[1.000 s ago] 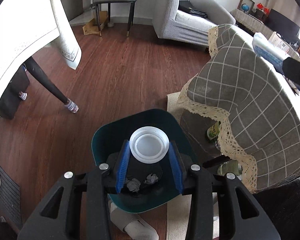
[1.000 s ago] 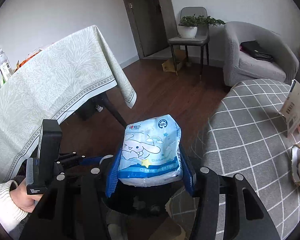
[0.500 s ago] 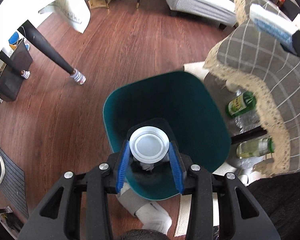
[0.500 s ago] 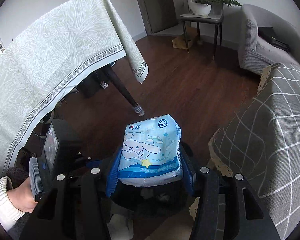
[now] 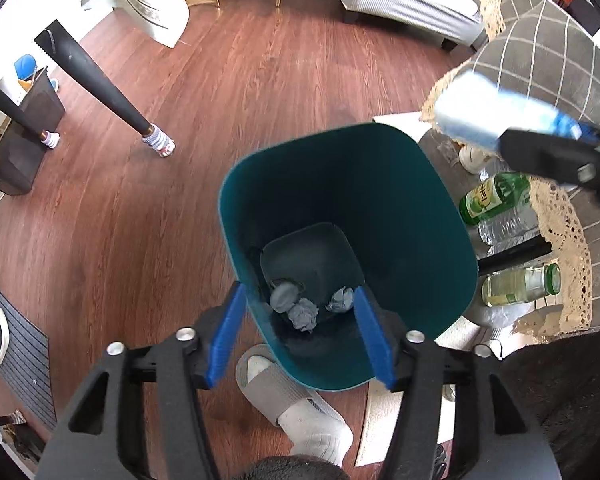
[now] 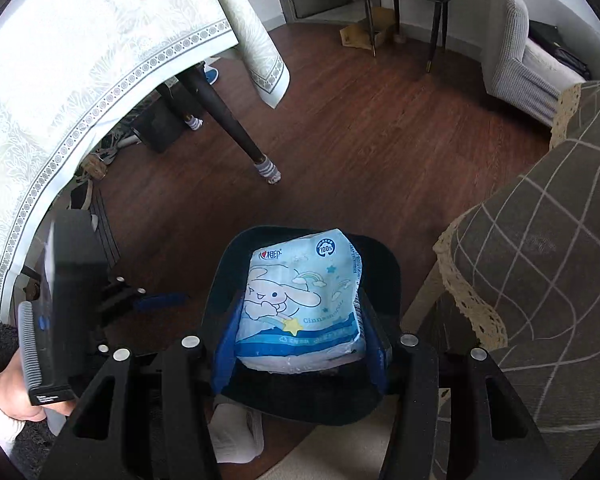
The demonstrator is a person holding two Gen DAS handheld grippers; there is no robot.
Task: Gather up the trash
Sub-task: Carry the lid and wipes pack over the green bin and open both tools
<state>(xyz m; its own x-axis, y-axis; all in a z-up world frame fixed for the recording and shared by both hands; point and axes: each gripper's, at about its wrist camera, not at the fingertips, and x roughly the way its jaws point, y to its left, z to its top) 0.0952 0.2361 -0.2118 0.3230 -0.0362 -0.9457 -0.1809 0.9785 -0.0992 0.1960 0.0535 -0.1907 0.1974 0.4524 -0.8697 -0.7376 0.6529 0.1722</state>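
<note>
A teal trash bin (image 5: pixel 432 208) stands on the wood floor beside the checked table. Crumpled paper balls (image 5: pixel 303 314) and a grey round piece lie at its bottom. My left gripper (image 5: pixel 300 336) is open and empty, right above the bin's near rim. My right gripper (image 6: pixel 298 334) is shut on a blue tissue pack (image 6: pixel 302 304) with a cartoon dog, held over the bin (image 6: pixel 388 264). The pack also shows in the left wrist view (image 5: pixel 488 114), blurred, at the upper right above the bin.
A grey checked tablecloth with lace edge (image 5: pixel 556 64) hangs right of the bin, with several bottles (image 5: pixel 496 196) under it. A black table leg (image 5: pixel 100 88) with a striped sock stands left. A slippered foot (image 5: pixel 292 400) is beside the bin. A grey sofa (image 6: pixel 528 56) stands far back.
The white lid that my left gripper held is gone and the jaws have opened over the bin. My right gripper has carried the tissue pack down over the bin.
</note>
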